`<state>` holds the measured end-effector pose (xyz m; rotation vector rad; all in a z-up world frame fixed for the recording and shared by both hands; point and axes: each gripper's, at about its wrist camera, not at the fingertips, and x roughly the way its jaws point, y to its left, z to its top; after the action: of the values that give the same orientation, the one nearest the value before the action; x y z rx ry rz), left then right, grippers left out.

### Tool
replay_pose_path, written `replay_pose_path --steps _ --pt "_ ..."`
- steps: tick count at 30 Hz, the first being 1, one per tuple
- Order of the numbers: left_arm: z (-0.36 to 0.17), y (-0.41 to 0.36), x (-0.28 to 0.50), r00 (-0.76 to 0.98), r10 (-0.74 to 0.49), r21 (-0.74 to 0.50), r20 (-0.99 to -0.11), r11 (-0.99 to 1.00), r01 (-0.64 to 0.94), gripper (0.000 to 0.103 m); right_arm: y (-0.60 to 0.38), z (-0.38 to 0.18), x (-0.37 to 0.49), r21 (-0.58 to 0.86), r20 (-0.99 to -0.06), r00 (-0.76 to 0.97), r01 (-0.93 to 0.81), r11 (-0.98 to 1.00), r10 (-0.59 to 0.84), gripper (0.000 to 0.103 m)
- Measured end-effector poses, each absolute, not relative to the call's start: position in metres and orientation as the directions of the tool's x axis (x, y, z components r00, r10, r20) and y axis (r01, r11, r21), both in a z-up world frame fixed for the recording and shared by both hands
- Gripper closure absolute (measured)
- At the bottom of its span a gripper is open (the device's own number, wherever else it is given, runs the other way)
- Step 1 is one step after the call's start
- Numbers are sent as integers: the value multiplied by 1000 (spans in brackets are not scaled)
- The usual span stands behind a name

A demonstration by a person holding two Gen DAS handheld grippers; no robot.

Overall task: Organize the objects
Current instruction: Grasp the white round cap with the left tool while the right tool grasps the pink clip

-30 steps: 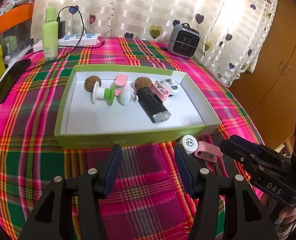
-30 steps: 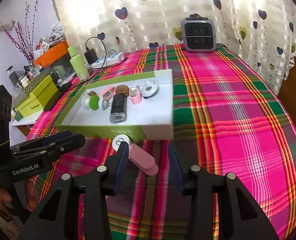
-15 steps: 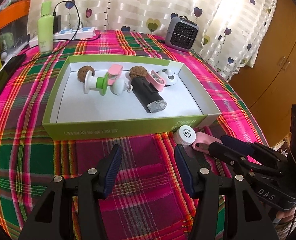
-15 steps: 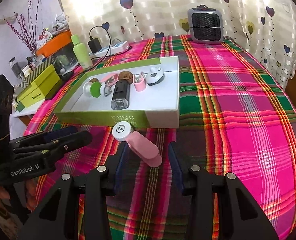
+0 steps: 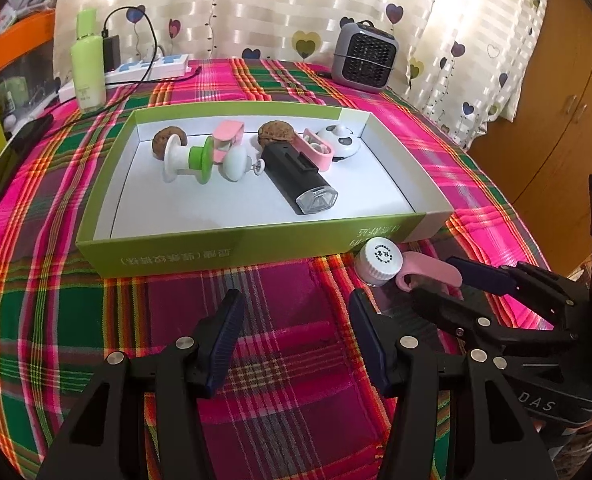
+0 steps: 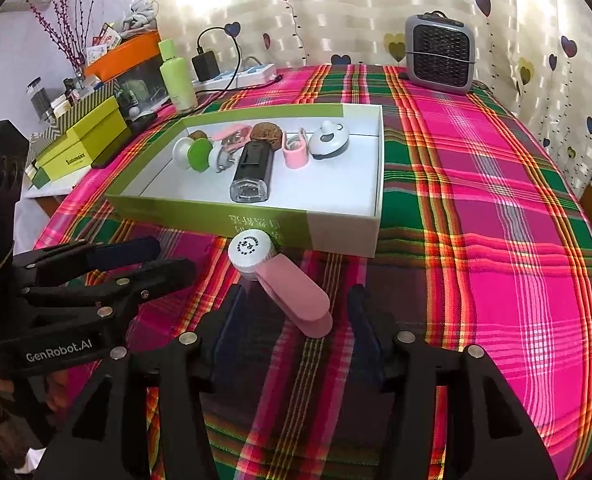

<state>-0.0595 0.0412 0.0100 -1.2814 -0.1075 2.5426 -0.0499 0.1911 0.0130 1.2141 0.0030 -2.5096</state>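
A green box (image 5: 215,252) with a white inside holds a black torch (image 5: 296,174), a white-and-green spool (image 5: 183,158), two walnuts, pink clips and a white round gadget (image 5: 342,142). Just before its front wall, a small white-capped bottle (image 6: 251,250) and a pink clip (image 6: 296,296) lie on the plaid cloth. My right gripper (image 6: 293,308) straddles the clip; its jaws are opening and the pads stand clear of it. My left gripper (image 5: 296,312) is open over bare cloth, left of the bottle (image 5: 380,258) and the right gripper (image 5: 436,280).
A grey heater (image 6: 440,54) stands at the table's back. A green lotion bottle (image 5: 87,62), a power strip (image 5: 151,68) with a charger, and a dark phone (image 5: 11,156) sit back left. Yellow-green boxes (image 6: 79,140) lie beyond the left edge, a wooden cabinet (image 5: 556,100) to the right.
The right gripper's jaws have spread wider around the pink clip. The bottle and clip now lie nearer the box's front wall. The left gripper's gap is unchanged.
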Motion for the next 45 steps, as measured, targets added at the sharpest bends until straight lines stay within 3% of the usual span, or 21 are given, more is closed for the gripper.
replay_pose_path --steps 26,30,35,45 --pt "9 45 -60 -587 274 -167 -762 -959 -231 48 183 10 -60 70 -780 -571 326 -943 -255 51" --pt "9 45 -59 -588 272 -165 -762 -959 -230 48 185 11 -60 60 -780 -578 313 -948 -241 65" --pt "9 45 -60 -589 272 -171 -761 -960 -222 48 193 11 -60 79 -777 -579 301 -950 -248 74" --pt "10 59 -62 -580 295 -184 -760 -952 -243 48 200 11 -60 103 -773 -571 317 -943 -276 78"
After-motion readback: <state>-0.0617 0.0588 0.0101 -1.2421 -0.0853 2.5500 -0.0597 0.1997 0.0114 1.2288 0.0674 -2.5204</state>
